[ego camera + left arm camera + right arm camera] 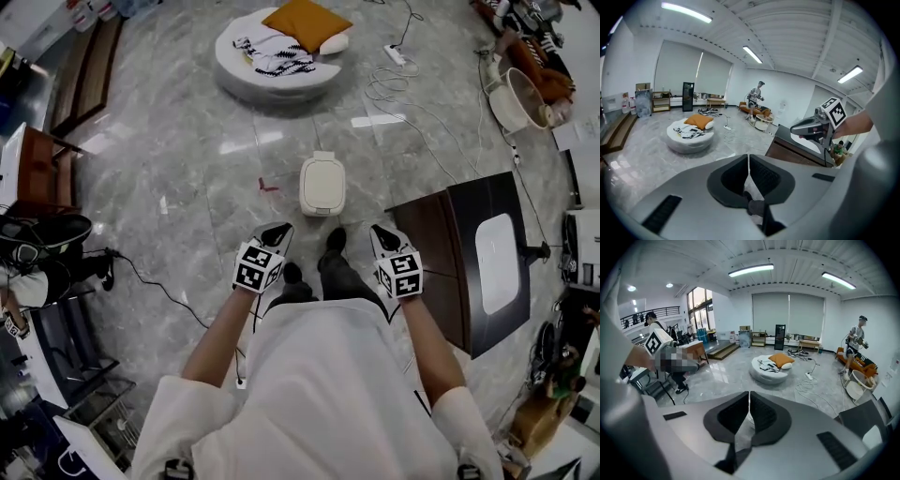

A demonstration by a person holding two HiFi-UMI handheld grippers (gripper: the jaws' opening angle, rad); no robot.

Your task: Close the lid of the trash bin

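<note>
The trash bin [322, 185] is a small cream-white box on the grey marble floor, and its lid lies flat down on it. Both grippers hang in the air nearer to me than the bin, one on each side of my feet. My left gripper [278, 230] sits below and left of the bin, its jaws pressed together with nothing between them [748, 158]. My right gripper [382, 231] is below and right of the bin, also shut and empty [749, 395]. Neither touches the bin. In the left gripper view the right gripper [802, 128] shows at the right.
A round white pouf [278, 53] with an orange cushion stands beyond the bin. A dark table [469, 253] is close on the right. Cables [394, 84] trail across the floor at the far right. A wooden chair [37, 164] and a seated person are at the left.
</note>
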